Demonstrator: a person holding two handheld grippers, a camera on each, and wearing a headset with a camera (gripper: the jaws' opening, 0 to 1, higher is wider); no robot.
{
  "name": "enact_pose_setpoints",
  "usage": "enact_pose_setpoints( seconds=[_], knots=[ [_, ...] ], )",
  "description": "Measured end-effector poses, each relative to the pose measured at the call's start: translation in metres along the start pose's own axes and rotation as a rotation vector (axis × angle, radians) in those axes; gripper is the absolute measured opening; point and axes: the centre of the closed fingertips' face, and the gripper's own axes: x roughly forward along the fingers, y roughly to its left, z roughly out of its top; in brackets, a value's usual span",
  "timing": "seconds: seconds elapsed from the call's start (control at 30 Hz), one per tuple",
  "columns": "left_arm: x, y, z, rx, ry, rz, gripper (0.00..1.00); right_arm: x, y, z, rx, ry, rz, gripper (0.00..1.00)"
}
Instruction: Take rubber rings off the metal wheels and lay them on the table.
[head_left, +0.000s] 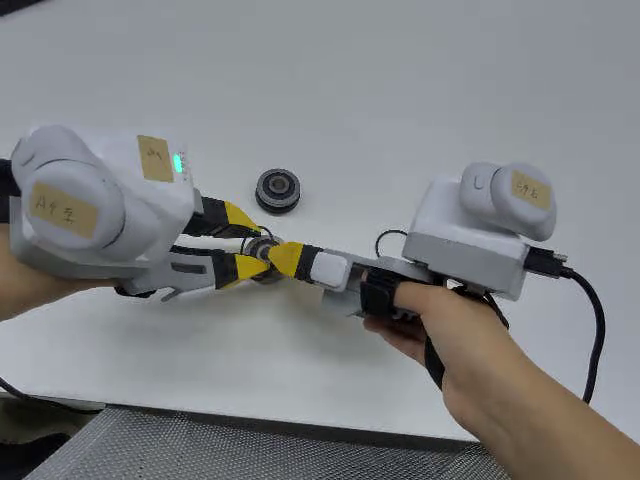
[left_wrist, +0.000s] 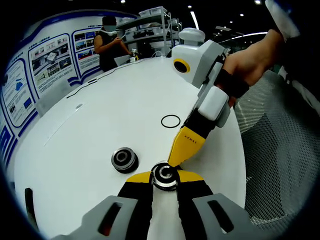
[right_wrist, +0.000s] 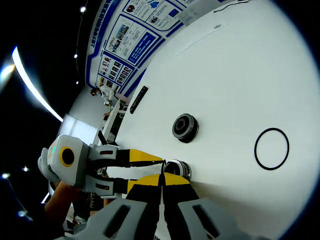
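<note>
My left gripper (left_wrist: 165, 176) is shut on a small metal wheel (left_wrist: 164, 174), which it holds just above the white table (head_left: 400, 110). The same wheel (head_left: 261, 251) sits between yellow jaw tips in the head view. My right gripper (right_wrist: 161, 176) comes in from the right with its jaws together at the wheel's (right_wrist: 178, 168) rim, pinching a thin black rubber ring (right_wrist: 162, 166) there. A second wheel (head_left: 278, 190) with its black ring on lies flat on the table beyond. One loose rubber ring (right_wrist: 271, 148) lies flat on the table.
The table's near edge (head_left: 300, 425) runs along the bottom of the head view, with grey mesh (head_left: 250, 450) below it. A cable (head_left: 598, 310) trails from the right gripper. A person (left_wrist: 107, 45) stands by shelves far behind the table.
</note>
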Motion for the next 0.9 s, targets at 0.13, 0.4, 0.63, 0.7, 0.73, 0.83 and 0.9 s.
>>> enact_pose_setpoints(
  seconds=[0.13,0.4,0.63,0.7,0.73,0.83,0.9],
  knots=[
    [-0.005,-0.002,-0.004,0.006,0.019,0.001,0.20,-0.003,0.004,0.001,0.004,-0.006,0.006,0.02],
    [-0.016,0.007,0.001,-0.033,-0.017,0.046,0.22,-0.014,0.007,0.014,0.044,-0.054,0.021,0.02],
    [-0.018,0.012,-0.001,-0.032,-0.013,0.065,0.24,-0.031,-0.007,0.033,0.077,-0.117,-0.003,0.02],
    [-0.018,0.013,0.000,-0.034,-0.019,0.068,0.24,-0.037,-0.017,0.037,0.086,-0.135,-0.023,0.02],
    [-0.018,0.014,0.001,-0.036,-0.023,0.070,0.24,-0.040,-0.021,0.039,0.091,-0.143,-0.034,0.02],
    [-0.017,0.015,0.003,-0.041,-0.036,0.072,0.24,-0.048,-0.036,0.044,0.110,-0.167,-0.073,0.02],
    [-0.017,0.017,0.004,-0.053,-0.041,0.069,0.23,-0.055,-0.046,0.048,0.133,-0.190,-0.100,0.02]
  ],
)
